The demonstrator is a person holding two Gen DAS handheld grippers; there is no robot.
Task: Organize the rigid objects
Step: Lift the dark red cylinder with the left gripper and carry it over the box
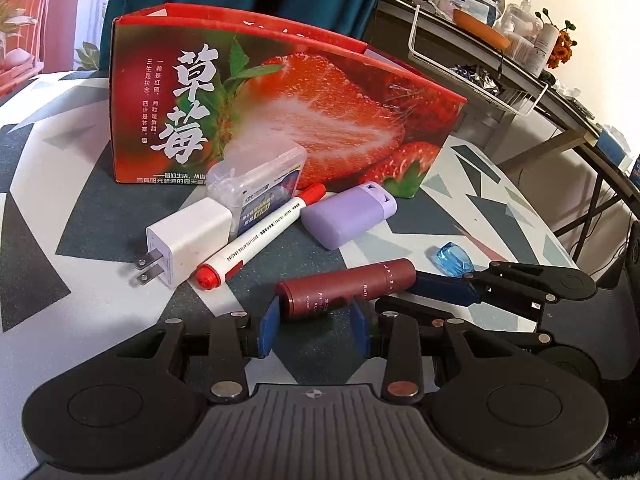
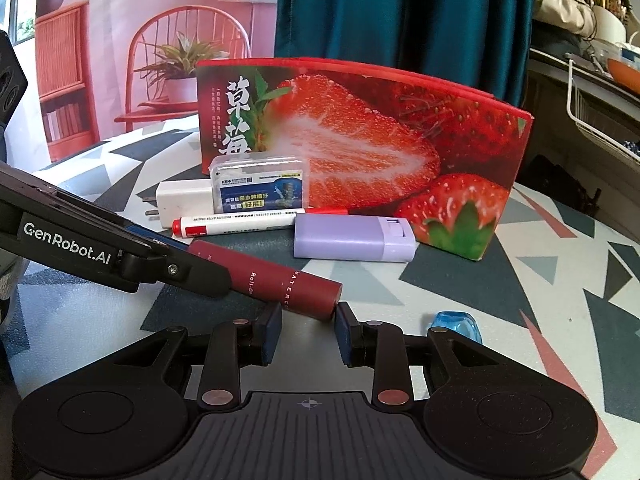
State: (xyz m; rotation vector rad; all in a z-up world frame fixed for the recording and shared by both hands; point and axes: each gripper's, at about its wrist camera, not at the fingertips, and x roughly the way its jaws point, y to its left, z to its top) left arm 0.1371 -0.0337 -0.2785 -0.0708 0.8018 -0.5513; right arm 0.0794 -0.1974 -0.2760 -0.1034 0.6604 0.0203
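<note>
A dark red roll-on tube (image 1: 348, 286) lies on the patterned table. My left gripper (image 1: 316, 322) is open, its blue pads either side of the tube's near end. My right gripper (image 2: 306, 330) is open around the tube's other end (image 2: 308, 292); it also shows in the left wrist view (image 1: 432, 292). Behind lie a red-capped white marker (image 1: 256, 240), a white charger plug (image 1: 184, 240), a clear floss box (image 1: 260, 184), a purple case (image 1: 348, 216) and a blue clear piece (image 1: 454, 260). A strawberry-print box (image 1: 280, 100) stands at the back.
The table (image 1: 60, 208) has a grey, white and pink triangle pattern. A dark desk with a white wire basket (image 1: 476, 72) and clutter stands to the right. A teal curtain (image 2: 400, 12) hangs behind the box.
</note>
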